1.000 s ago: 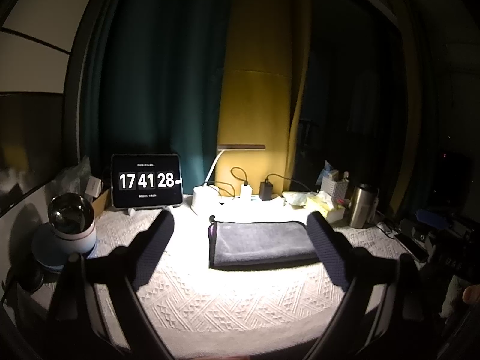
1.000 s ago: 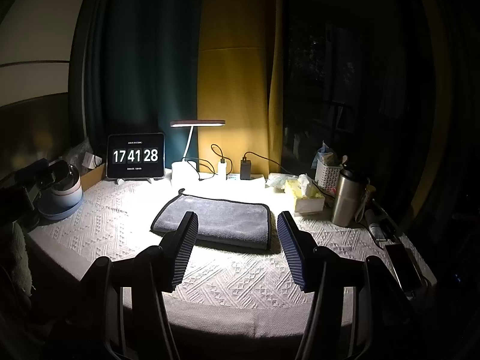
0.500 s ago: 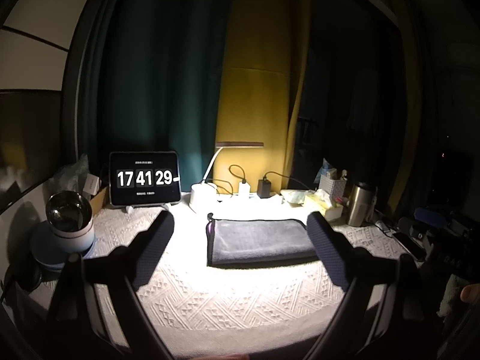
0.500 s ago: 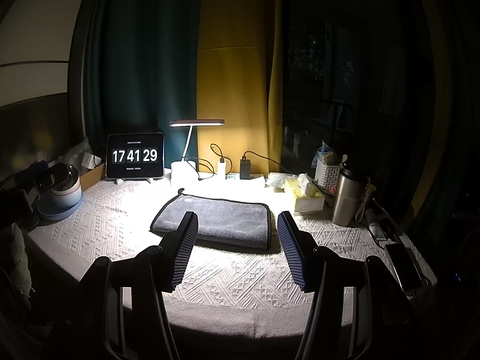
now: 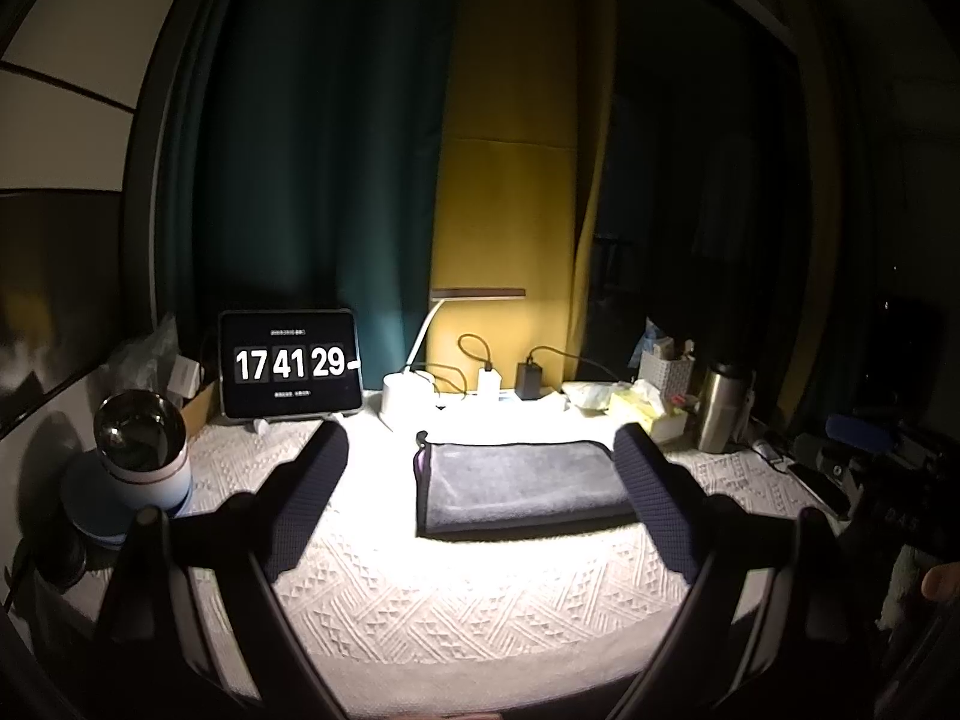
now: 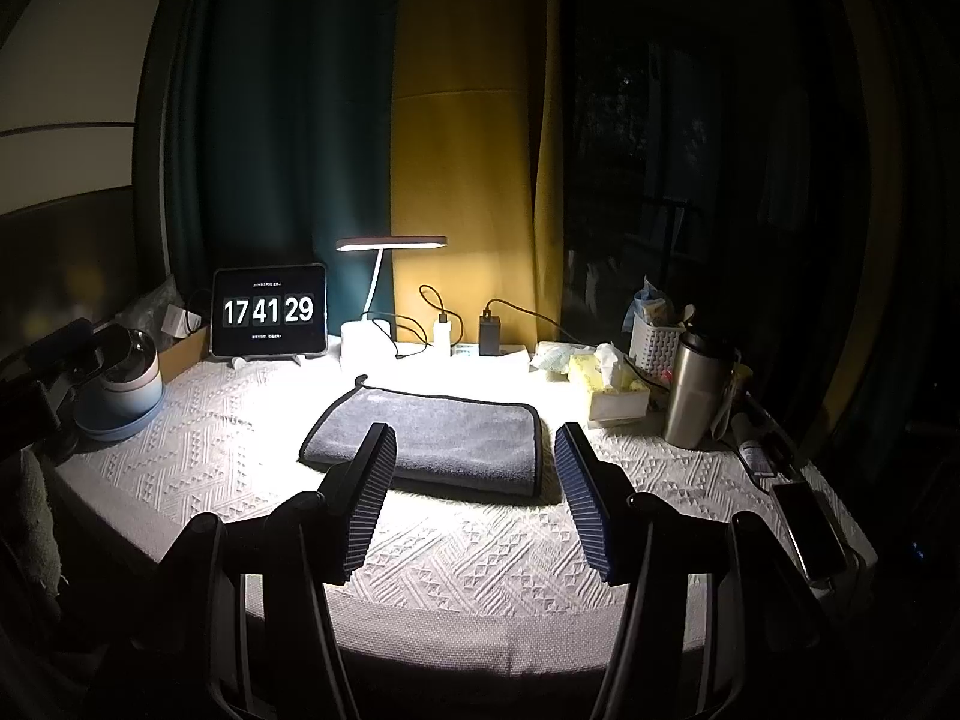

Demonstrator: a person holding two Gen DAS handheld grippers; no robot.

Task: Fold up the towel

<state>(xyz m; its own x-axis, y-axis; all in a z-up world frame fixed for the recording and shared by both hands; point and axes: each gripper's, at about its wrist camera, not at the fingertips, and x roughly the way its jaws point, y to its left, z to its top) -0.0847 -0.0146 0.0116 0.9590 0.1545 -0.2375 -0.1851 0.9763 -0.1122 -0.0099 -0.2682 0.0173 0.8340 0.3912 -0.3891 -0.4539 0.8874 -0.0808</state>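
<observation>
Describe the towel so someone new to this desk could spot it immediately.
Start at the lit white desk lamp at the back of the white textured tablecloth. Directly in front of its base lies the grey folded towel, flat. It is the only dark-edged cloth rectangle, with a small hanging loop at its far left corner.

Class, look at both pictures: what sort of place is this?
Probably a desk at home: a lit desk lamp, a tablet clock, a tissue box, and curtains behind.
</observation>
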